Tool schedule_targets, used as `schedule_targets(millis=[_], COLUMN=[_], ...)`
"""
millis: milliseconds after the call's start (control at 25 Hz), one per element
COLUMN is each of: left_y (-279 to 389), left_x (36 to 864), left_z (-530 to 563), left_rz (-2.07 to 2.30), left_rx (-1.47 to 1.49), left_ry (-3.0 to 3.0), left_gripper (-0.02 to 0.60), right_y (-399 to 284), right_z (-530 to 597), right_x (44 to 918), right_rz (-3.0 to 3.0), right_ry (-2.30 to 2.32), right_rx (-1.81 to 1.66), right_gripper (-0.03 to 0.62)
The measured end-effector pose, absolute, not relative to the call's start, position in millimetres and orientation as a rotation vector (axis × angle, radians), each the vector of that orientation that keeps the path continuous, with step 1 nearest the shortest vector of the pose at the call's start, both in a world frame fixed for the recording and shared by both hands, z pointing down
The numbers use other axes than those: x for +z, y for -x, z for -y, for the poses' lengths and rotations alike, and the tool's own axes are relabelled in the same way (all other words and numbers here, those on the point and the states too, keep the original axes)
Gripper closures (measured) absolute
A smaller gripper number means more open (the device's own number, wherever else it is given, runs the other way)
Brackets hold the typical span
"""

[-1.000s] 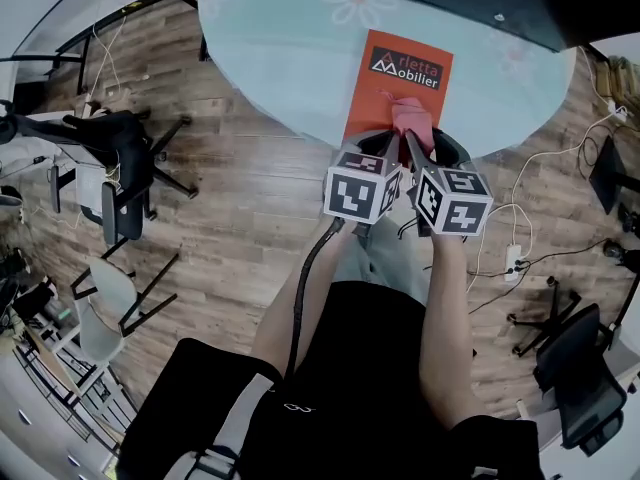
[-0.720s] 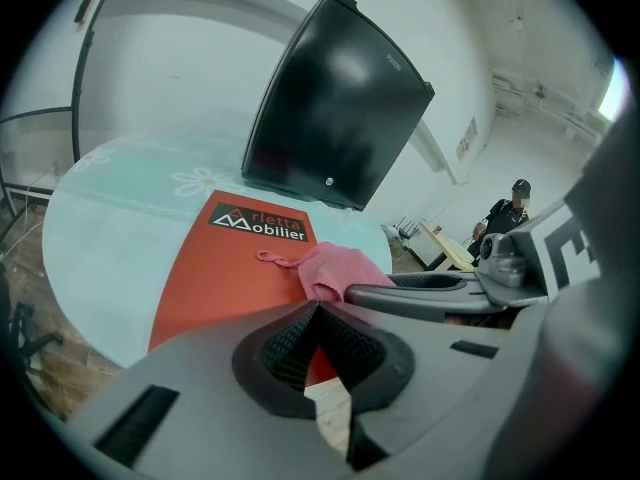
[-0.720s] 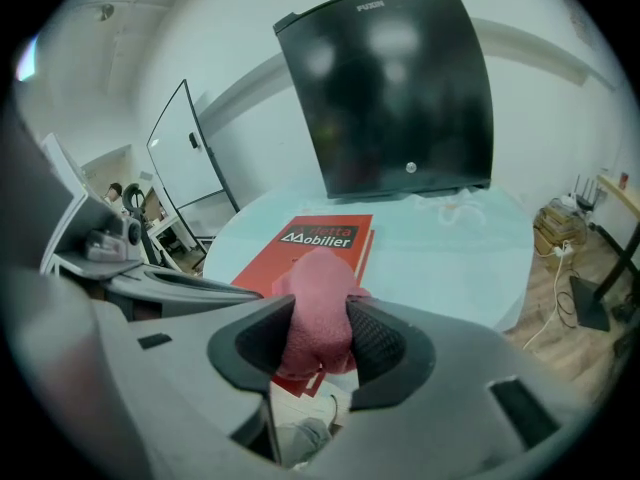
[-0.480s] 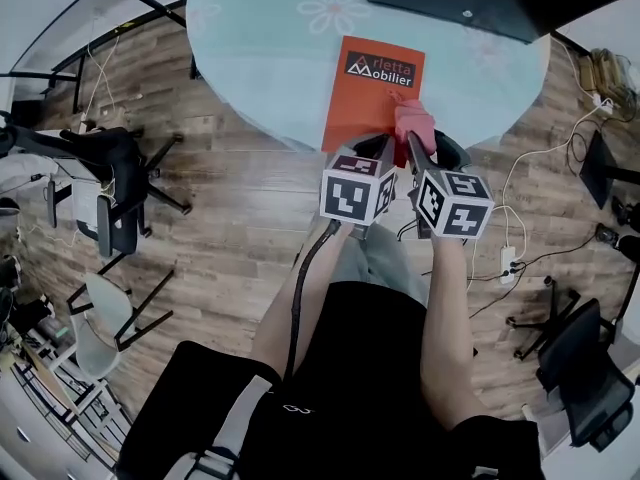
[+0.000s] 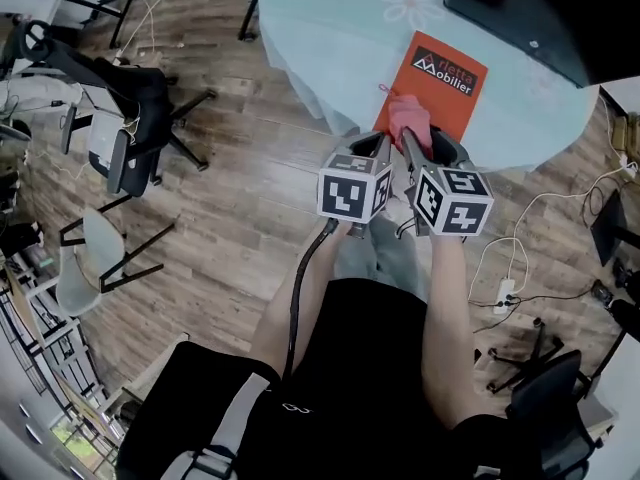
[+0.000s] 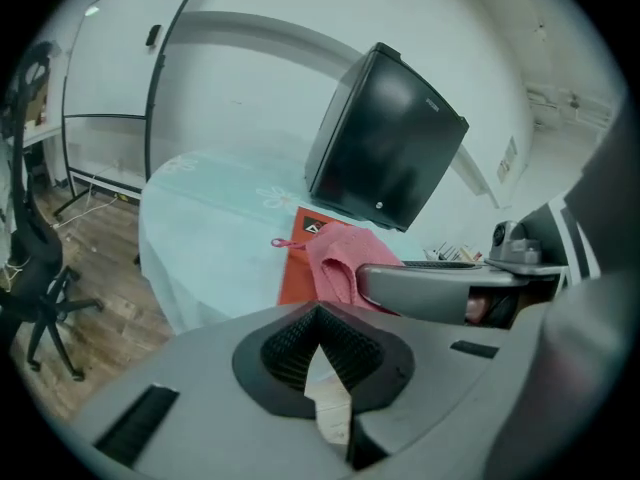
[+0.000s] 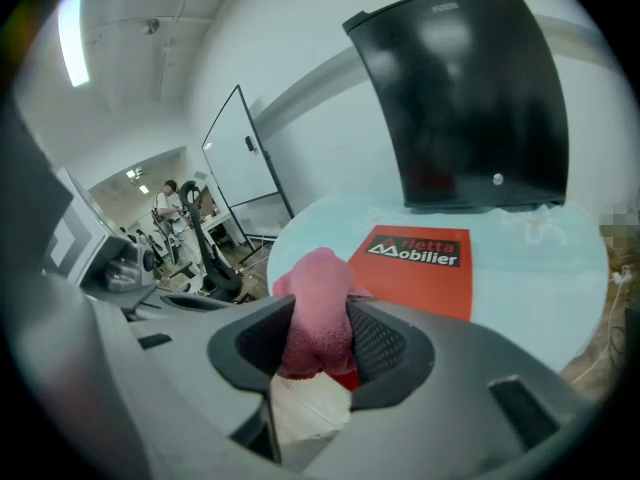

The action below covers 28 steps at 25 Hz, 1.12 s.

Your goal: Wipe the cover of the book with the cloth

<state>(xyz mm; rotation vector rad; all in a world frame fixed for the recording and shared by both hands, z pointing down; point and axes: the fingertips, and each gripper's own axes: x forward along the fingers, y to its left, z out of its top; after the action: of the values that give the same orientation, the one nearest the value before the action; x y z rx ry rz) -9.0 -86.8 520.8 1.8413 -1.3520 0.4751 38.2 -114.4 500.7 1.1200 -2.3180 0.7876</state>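
Note:
An orange book point(image 5: 436, 80) with white lettering lies on the pale round table point(image 5: 330, 28), near its edge. My right gripper point(image 5: 418, 140) is shut on a pink cloth point(image 5: 407, 116), which rests on the near end of the cover. In the right gripper view the cloth point(image 7: 320, 283) bulges up between the dark pads, and the book point(image 7: 425, 266) lies just beyond. My left gripper point(image 5: 378, 146) hangs close beside it on the left, shut with nothing in it. In the left gripper view, beyond that gripper point(image 6: 318, 313), the cloth point(image 6: 340, 258) covers part of the book point(image 6: 303, 263).
A black monitor point(image 5: 545, 18) stands on the table behind the book. Office chairs point(image 5: 130, 118) stand on the wood floor to the left, and cables and a power strip point(image 5: 505, 293) lie to the right. The person's legs are below the grippers.
The head view has swung, so table and book now sit further right and tilted. The cloth has slid from the cover's right side toward its near end. Both grippers stay side by side.

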Motion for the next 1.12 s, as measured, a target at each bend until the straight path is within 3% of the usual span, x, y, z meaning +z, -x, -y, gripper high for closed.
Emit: schedule_targets(millis=[280, 1120], left_y=[38, -99], left_x=[534, 515], left_z=[64, 70], left_rz=[1.405, 1.12], left_rx=[0.493, 0.608], left_ry=[-1.753, -2.033], left_gripper=[0.569, 0.569], right_y=[0, -145], right_z=[87, 75], right_x=[518, 512], right_rz=[2.334, 2.196], right_ry=[-0.989, -1.372], right_rx=[0.824, 0.942], right_gripper=[0.431, 0.43])
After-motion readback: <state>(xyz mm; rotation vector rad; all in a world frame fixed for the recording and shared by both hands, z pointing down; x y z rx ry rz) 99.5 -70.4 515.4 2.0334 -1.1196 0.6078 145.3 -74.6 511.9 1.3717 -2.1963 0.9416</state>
